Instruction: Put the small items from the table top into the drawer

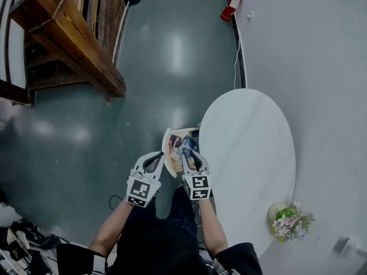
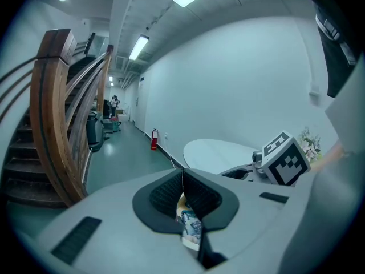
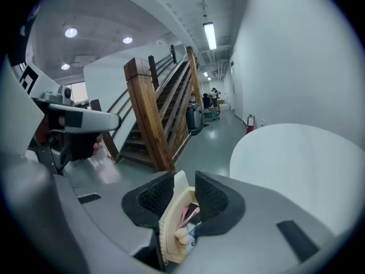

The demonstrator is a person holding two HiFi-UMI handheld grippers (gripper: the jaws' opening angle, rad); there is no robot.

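left gripper [image 2: 182, 180]: jaws pressed together, nothing pinched; lower centre of head view, left of the right gripper
right gripper [image 3: 184, 192]: jaws spread, pads not pressing on anything; drawer rim and contents show through the gap below them
gripper positions: both side by side, hovering over the drawer, tips pointing toward the top of the head-view frame and angled down
drawer [image 1: 170, 137]: pulled open at the left edge of the table, centre of head view; light wooden walls, pale front panel
small items [image 1: 185, 145]: lying inside the drawer, mixed pile of pink, dark and blue bits plus a cream rounded piece; too small to name each one
table [image 1: 246, 148]: white oval top, right half of head view
flower pot [image 1: 288, 219]: on the table's near end, lower right of head view, well apart from the drawer
person: forearms and dark clothing at bottom centre of head view, one hand on each gripper
wooden staircase [image 1: 74, 33]: upper left of head view
fire extinguisher [image 1: 230, 7]: red, on the floor by the wall, top of head view
cable [image 1: 236, 56]: thin white line running from the wall down to the table's far end
floor [image 1: 149, 85]: glossy grey-green, ceiling lights reflected
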